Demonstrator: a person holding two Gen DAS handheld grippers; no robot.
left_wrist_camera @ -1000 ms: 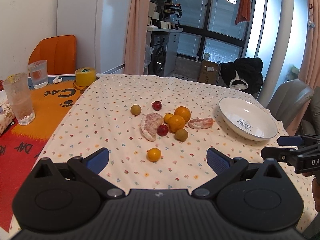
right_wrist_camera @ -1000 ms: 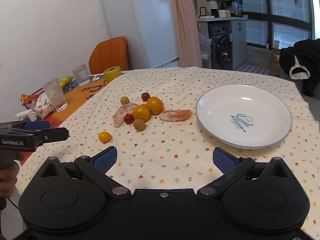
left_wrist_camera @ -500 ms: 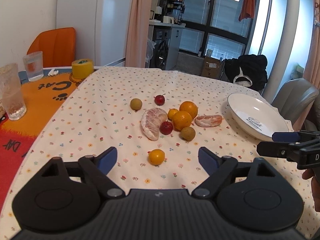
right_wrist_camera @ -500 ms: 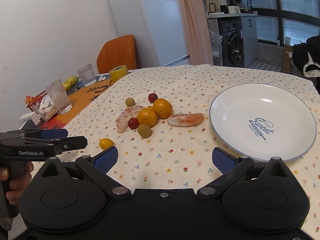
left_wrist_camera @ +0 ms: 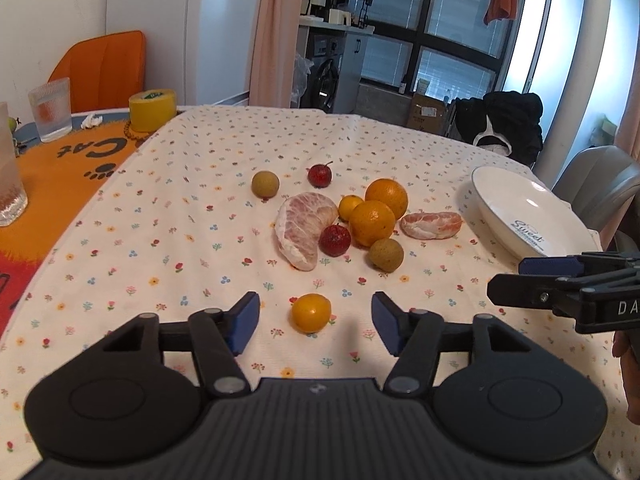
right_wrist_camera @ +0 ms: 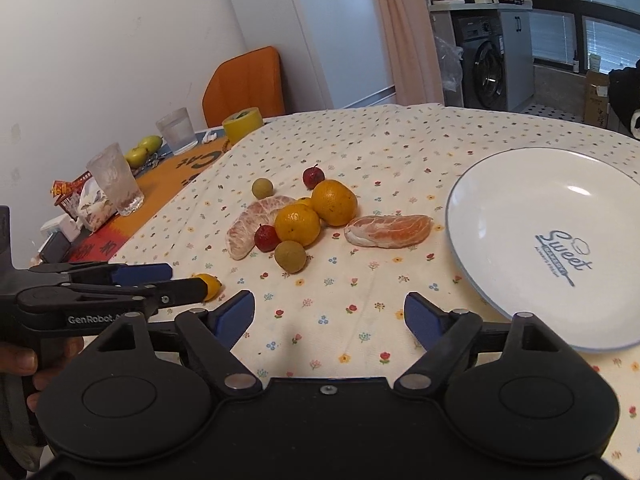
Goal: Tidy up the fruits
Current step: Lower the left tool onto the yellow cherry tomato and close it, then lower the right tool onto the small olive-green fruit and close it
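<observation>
A small orange kumquat [left_wrist_camera: 311, 313] lies alone on the flowered tablecloth, right between the blue pads of my open left gripper [left_wrist_camera: 315, 327], untouched. Beyond it sits a cluster: a peeled pomelo wedge [left_wrist_camera: 303, 227], two oranges [left_wrist_camera: 372, 223], red berries [left_wrist_camera: 334, 240], brown longans [left_wrist_camera: 386, 255] and a peeled segment [left_wrist_camera: 431, 225]. The white plate [left_wrist_camera: 532, 216] stands at the right. In the right wrist view my right gripper [right_wrist_camera: 330, 318] hovers open and empty over the cloth, with the plate [right_wrist_camera: 520, 280] to its right and the left gripper [right_wrist_camera: 164, 280] at the left, partly covering the kumquat [right_wrist_camera: 210, 284].
An orange cat mat [left_wrist_camera: 60, 168] at the left carries glasses [left_wrist_camera: 50, 110] and a yellow tape roll [left_wrist_camera: 153, 109]. An orange chair [left_wrist_camera: 104, 68] stands behind it, a grey chair [left_wrist_camera: 600, 184] past the plate. Green fruit [right_wrist_camera: 144, 148] and clutter sit by the wall.
My left gripper has moved forward and lower, so the kumquat now lies between its pads, and the pads stand closer together. My right gripper has edged forward toward the fruit.
</observation>
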